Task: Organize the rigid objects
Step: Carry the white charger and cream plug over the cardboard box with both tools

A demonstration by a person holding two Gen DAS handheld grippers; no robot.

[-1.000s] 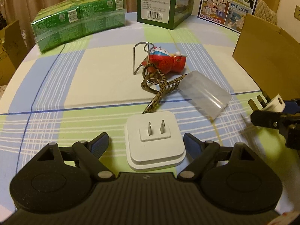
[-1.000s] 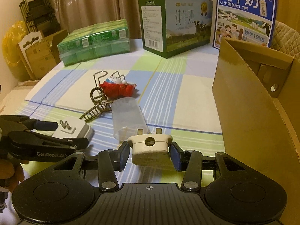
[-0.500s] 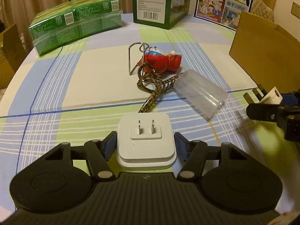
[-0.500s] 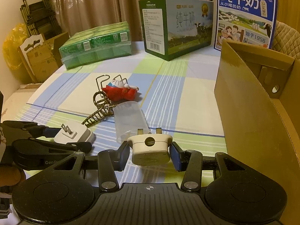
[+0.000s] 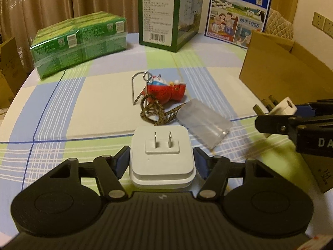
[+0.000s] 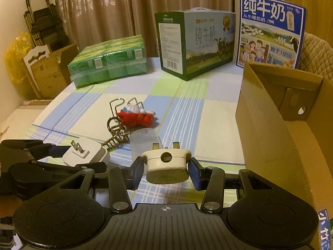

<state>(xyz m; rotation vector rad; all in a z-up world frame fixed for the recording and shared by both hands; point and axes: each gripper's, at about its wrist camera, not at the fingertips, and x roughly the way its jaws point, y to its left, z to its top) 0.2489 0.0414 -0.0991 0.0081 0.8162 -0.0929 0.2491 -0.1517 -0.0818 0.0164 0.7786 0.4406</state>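
My left gripper (image 5: 161, 162) is shut on a white square two-prong charger (image 5: 161, 156), held just above the checked tablecloth; it also shows in the right wrist view (image 6: 85, 153). My right gripper (image 6: 165, 169) is shut on a cream round plug adapter (image 6: 166, 164), seen from the left wrist view (image 5: 283, 107) at the right. A red toy figure (image 5: 166, 90), a wire puzzle (image 5: 138, 83), a braided metal piece (image 5: 155, 113) and a clear plastic case (image 5: 205, 123) lie mid-table.
An open cardboard box (image 6: 287, 125) stands at the right. A green shrink-wrapped pack (image 5: 79, 41), a green milk carton (image 5: 166, 14) and a blue milk box (image 5: 237, 14) stand at the back. Cardboard and a folded cart (image 6: 41, 31) are off the table's left.
My left gripper moved forward around the white charger and closed on it, then lifted it slightly. My right gripper kept hold of the cream adapter and rose a little.
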